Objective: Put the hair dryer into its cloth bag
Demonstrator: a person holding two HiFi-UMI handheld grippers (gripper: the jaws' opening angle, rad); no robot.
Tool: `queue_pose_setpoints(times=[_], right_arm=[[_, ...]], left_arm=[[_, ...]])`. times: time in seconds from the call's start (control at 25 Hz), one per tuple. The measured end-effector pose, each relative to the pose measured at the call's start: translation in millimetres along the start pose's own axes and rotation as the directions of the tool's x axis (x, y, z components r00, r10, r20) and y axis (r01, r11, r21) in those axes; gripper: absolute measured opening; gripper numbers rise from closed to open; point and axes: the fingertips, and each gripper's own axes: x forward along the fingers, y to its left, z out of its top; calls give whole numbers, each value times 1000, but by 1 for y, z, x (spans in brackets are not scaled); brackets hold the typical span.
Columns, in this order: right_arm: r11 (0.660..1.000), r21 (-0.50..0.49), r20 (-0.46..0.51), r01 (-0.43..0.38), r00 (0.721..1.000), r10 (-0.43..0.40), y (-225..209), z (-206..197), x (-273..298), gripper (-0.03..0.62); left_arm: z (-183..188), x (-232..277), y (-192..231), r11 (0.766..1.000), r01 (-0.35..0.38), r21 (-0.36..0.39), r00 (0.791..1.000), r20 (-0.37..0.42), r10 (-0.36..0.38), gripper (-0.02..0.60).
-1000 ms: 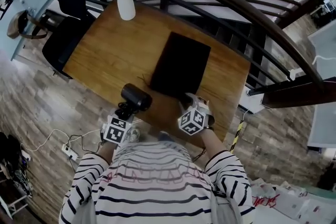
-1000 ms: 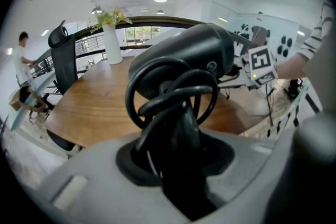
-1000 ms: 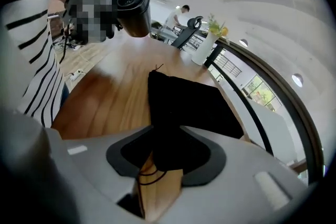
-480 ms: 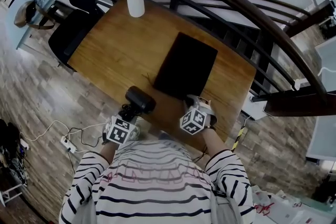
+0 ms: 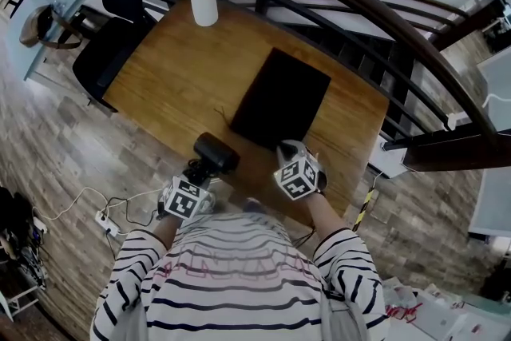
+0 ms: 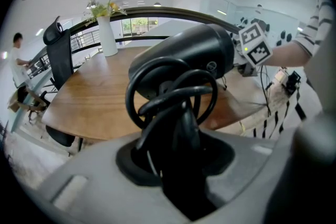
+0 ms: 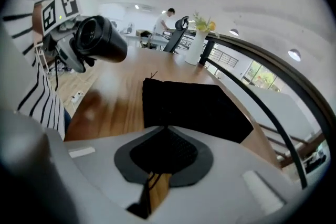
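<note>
Closing just now on the near edge of the cloth bag, the right gripper should next lift it open for the hair dryer clamped in the left gripper.

The right tongs have just closed onto the cloth bag's near edge.

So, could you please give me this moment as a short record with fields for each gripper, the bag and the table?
left gripper: shut on the handle of the hair dryer, cord looped around the handle
right gripper: jaws have just been closing; pinching the near edge of the cloth bag
bag: black, lying flat on the table
dryer position: outside the bag, left of it, by the table's near edge
also on table: white vase with flowers, far corner
</note>
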Motion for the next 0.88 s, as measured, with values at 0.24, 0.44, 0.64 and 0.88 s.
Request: queue_pose_setpoints(times=[0.24,0.44,0.64,0.88], right_arm=[[960,274,92,-63,995,39,7,21,-9,9],[916,391,154,-94,987,36,16,36,-21,9],[902,421,169,-98,985,28,27,39,-26,9],[895,436,181,-96,983,17,34,40,-32,10]], left_arm=[[-8,7,0,999,32,39,999,-22,-31,153],[-10,13,-7,990,83,117,996,-54,-77,153],[-11,24,-22,962,149,230,986,-108,-127,153],[-10,39,-37,920,212,329,972,-166,-165,153]])
